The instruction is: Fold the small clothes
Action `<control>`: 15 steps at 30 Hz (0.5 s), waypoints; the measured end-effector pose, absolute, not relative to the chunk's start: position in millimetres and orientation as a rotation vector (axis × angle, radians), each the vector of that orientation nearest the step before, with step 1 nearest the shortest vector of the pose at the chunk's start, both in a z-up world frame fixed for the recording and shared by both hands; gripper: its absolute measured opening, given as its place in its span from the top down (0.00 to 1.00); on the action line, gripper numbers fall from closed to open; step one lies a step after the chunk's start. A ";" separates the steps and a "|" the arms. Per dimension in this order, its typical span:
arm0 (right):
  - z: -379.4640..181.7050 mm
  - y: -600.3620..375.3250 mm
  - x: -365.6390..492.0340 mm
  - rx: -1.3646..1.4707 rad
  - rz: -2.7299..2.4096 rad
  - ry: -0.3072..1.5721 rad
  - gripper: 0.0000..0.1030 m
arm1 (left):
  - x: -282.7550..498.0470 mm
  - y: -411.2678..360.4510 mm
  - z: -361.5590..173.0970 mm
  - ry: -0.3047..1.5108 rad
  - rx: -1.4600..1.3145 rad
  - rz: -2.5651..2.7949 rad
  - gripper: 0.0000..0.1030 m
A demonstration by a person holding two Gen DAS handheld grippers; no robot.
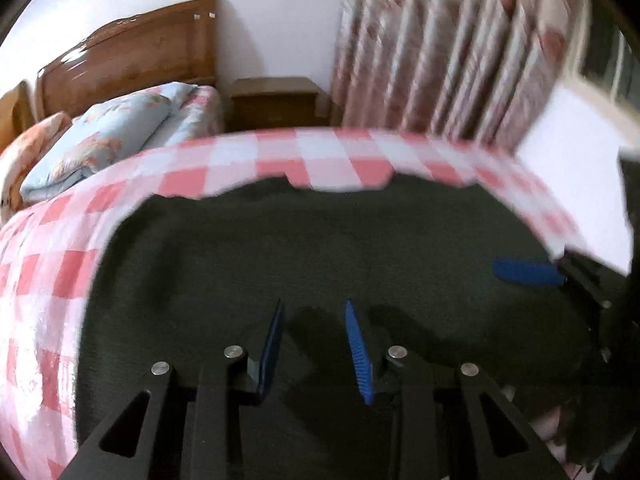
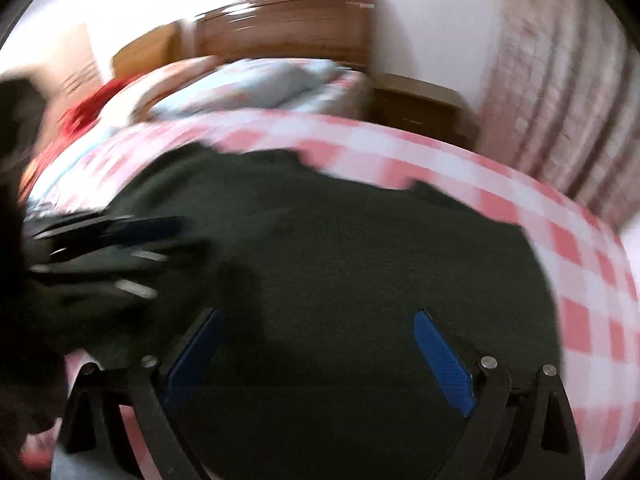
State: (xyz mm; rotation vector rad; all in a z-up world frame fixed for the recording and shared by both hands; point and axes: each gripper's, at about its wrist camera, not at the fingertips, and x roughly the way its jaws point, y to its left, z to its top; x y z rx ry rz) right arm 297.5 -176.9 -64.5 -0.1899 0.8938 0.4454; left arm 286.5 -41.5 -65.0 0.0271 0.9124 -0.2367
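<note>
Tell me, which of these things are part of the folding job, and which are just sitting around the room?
Part of the job:
dark green garment
checked cloth beneath it
left gripper
right gripper

Just lying about:
bed pillows
wooden headboard
nightstand
floral curtain

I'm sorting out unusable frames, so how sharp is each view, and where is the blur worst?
Left wrist view: the left claw and dark garment are fairly sharp, while the curtain smears; fisheye bends the checked cloth. Right wrist view: motion-blurred throughout, worst at the headboard and the left claw at the left edge; the right claw stays clear.
</note>
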 end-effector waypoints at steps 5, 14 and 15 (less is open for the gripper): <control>-79.8 -191.7 292.8 -0.182 0.436 0.895 0.00 | 282.0 -24.4 -68.9 0.889 0.009 -0.233 0.64; -77.7 -252.8 279.7 -0.123 0.314 0.873 0.00 | 267.0 39.9 -67.6 0.863 -0.072 -0.106 0.69; -75.1 -247.8 278.3 -0.120 0.302 0.872 0.00 | 263.5 31.9 -64.4 0.860 -0.049 -0.086 0.69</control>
